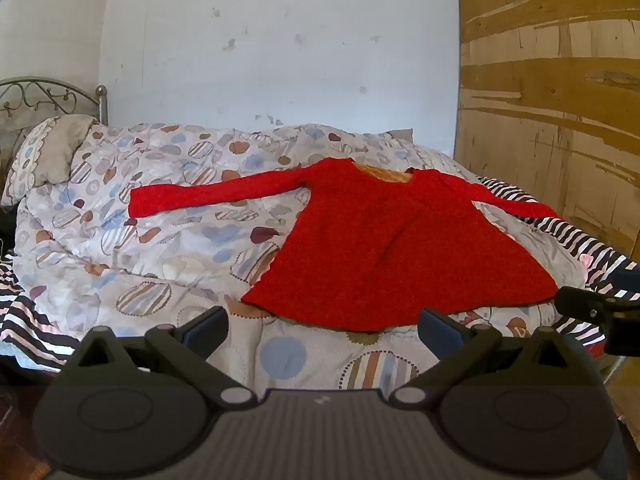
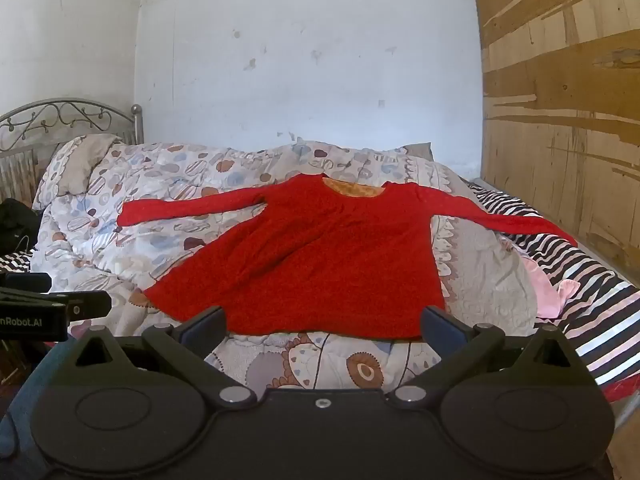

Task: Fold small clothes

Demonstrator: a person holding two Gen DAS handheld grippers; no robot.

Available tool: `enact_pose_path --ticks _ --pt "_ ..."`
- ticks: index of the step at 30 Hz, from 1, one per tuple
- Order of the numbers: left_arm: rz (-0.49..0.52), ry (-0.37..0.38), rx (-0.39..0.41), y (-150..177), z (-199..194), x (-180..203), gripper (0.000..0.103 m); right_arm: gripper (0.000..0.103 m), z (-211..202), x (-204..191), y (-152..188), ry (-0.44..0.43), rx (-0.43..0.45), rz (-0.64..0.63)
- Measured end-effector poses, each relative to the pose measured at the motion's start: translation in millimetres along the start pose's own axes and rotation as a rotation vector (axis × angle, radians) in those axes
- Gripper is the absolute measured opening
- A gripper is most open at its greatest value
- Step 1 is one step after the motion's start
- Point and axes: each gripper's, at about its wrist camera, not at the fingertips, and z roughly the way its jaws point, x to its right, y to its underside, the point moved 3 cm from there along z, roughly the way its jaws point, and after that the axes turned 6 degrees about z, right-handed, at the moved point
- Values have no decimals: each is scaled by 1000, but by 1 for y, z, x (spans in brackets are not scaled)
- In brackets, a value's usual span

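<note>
A small red long-sleeved dress (image 1: 384, 248) lies flat and spread out on the patterned quilt, both sleeves stretched sideways, neck toward the wall. It also shows in the right wrist view (image 2: 316, 264). My left gripper (image 1: 322, 330) is open and empty, hovering just in front of the dress hem near its left part. My right gripper (image 2: 324, 328) is open and empty, just in front of the hem near its right part. The right gripper's body shows at the right edge of the left wrist view (image 1: 600, 312).
The quilt (image 1: 160, 248) covers a bed with a striped sheet (image 2: 592, 280). A pillow (image 1: 52, 156) and metal headboard (image 2: 60, 120) are at the left. A pink cloth (image 2: 548, 288) lies right of the dress. A wooden panel (image 2: 568, 120) stands on the right, a white wall behind.
</note>
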Motion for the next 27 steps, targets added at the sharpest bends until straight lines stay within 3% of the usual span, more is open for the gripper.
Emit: enact_pose_path --ticks 27 --pt "10 -13 9 -4 -4 -2 103 103 0 0 -1 -2 -6 0"
